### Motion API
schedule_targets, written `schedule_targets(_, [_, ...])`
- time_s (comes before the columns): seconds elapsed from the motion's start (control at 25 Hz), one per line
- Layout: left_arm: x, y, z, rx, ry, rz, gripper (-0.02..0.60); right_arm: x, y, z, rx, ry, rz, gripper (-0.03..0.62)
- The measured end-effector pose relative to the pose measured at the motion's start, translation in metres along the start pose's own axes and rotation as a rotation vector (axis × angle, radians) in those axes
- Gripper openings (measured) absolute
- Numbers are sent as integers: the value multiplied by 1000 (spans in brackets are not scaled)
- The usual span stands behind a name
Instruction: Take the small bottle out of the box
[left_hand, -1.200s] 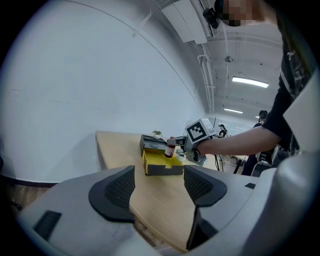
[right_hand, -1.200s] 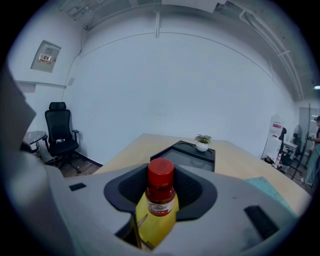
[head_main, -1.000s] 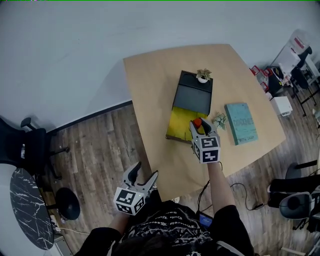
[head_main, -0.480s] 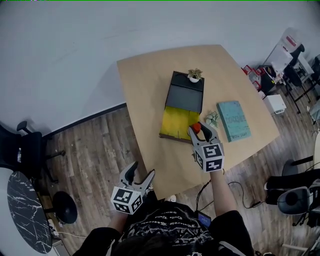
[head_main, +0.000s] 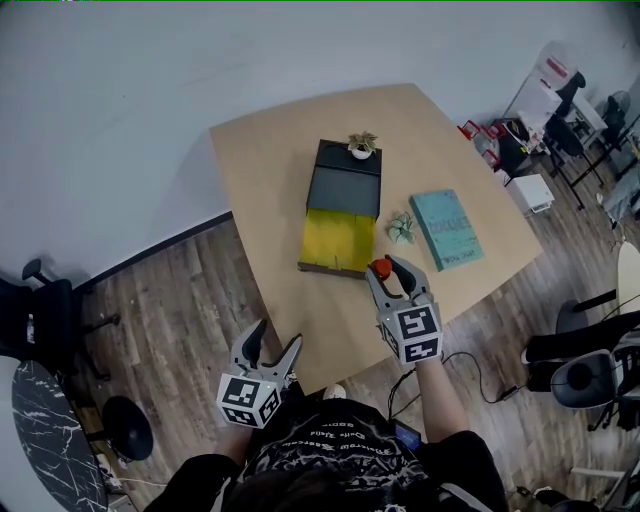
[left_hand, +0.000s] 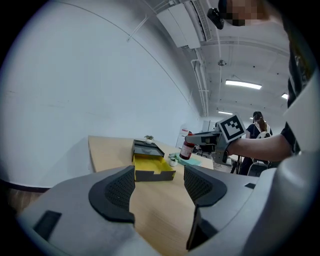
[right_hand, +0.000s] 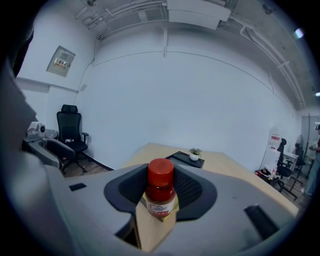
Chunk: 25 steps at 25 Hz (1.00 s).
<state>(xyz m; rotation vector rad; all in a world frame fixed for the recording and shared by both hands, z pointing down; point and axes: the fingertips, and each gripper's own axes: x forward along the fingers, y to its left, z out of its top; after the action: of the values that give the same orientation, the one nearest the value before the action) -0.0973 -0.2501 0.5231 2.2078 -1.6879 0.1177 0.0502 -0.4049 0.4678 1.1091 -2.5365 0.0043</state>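
The small bottle (right_hand: 160, 194) is already clear of the box (head_main: 338, 238): the right tongs (head_main: 388, 272) are clenched on its body below the red cap and hold it in the air, close to upright, just off the box's near right corner and above bare worktop (head_main: 270, 170). The left tongs (head_main: 268, 350) hang released and empty, low and off the worktop's near edge, well apart from everything

The main risk, as I judge it, is the grip itself. The pads press on a smooth round body, so any easing of the squeeze before the base meets the worktop would let the bottle slide down and drop. From this height it would likely tip and roll, and the worktop's front edge is near enough that it could go over onto the floor. The left tongs are too far away to catch it

A second risk is the set-down. If the bottle comes down tilted, or the tongs let go while it leans, the narrow base may not keep it standing. Swinging right would bring it toward the small green ornament (head_main: 402, 228) and the teal book (head_main: 446, 228), which it could knock; drifting back could clip the box's front wall and shift the box with the potted plant (head_main: 361, 146) on its dark far part
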Motion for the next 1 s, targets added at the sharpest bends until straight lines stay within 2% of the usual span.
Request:
schedule_targets(0.16, [4, -14, 7, 16, -23, -28, 314, -22, 4, -9, -29, 7, -21, 158])
schedule_targets(0.72, [8, -31, 5, 26, -29, -59, 314, -87, 9, -36, 118, -39, -126, 158])
schedule_targets(1.0, [9, -33, 6, 29, -26, -65, 314, -102, 22, -59, 176, -24, -143, 158])
